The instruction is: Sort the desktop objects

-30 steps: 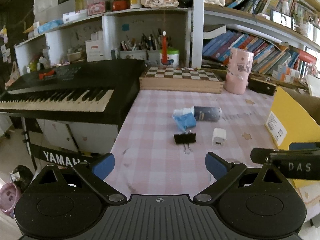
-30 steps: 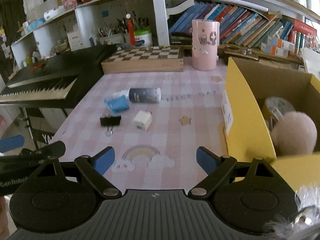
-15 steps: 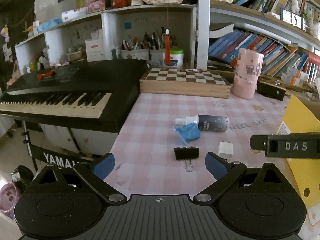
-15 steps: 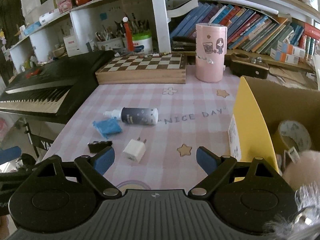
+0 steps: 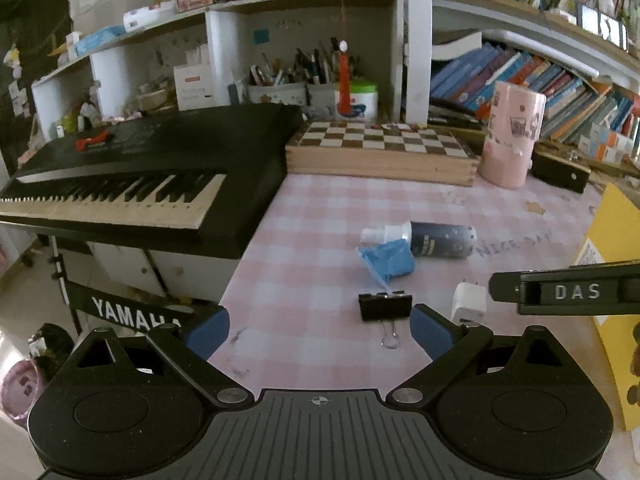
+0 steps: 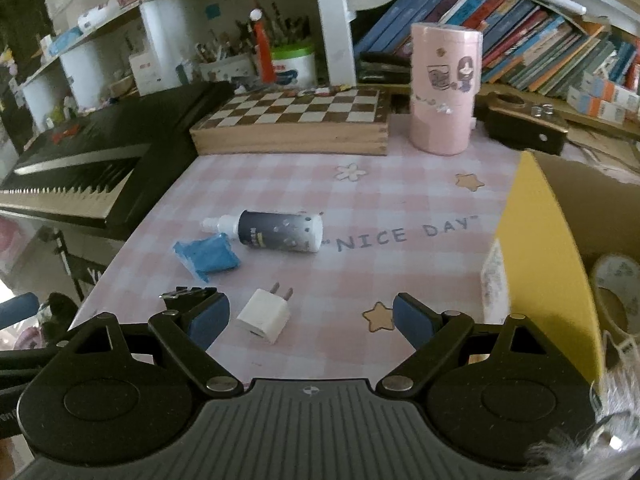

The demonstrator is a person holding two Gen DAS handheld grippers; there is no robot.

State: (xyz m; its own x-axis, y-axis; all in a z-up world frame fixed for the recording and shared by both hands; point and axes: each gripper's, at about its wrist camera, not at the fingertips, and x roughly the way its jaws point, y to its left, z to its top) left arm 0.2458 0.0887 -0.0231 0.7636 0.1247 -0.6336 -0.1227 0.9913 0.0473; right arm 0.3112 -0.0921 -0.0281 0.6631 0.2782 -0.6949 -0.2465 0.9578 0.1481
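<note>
On the pink checked tablecloth (image 6: 384, 200) lie a dark spray bottle (image 6: 280, 231) on its side, a crumpled blue packet (image 6: 206, 256), a black binder clip (image 5: 385, 306) and a white plug adapter (image 6: 265, 315). My right gripper (image 6: 311, 322) is open just above the cloth, and the adapter lies between its fingers, nearer the left one, untouched. My left gripper (image 5: 320, 330) is open too, with the binder clip (image 6: 182, 293) just ahead of its right finger. The right gripper's side bar crosses the right of the left wrist view.
A yellow cardboard box (image 6: 540, 248) stands open at the right, with a tape roll (image 6: 616, 280) inside. Behind are a chessboard box (image 6: 296, 120), a pink cylinder (image 6: 444, 88) and bookshelves. A black keyboard (image 5: 132, 176) overhangs the table's left edge.
Both grippers have moved forward over the table toward the small objects. The adapter now lies between the right gripper's fingers, and the binder clip is close before the left gripper. Both stayed open.
</note>
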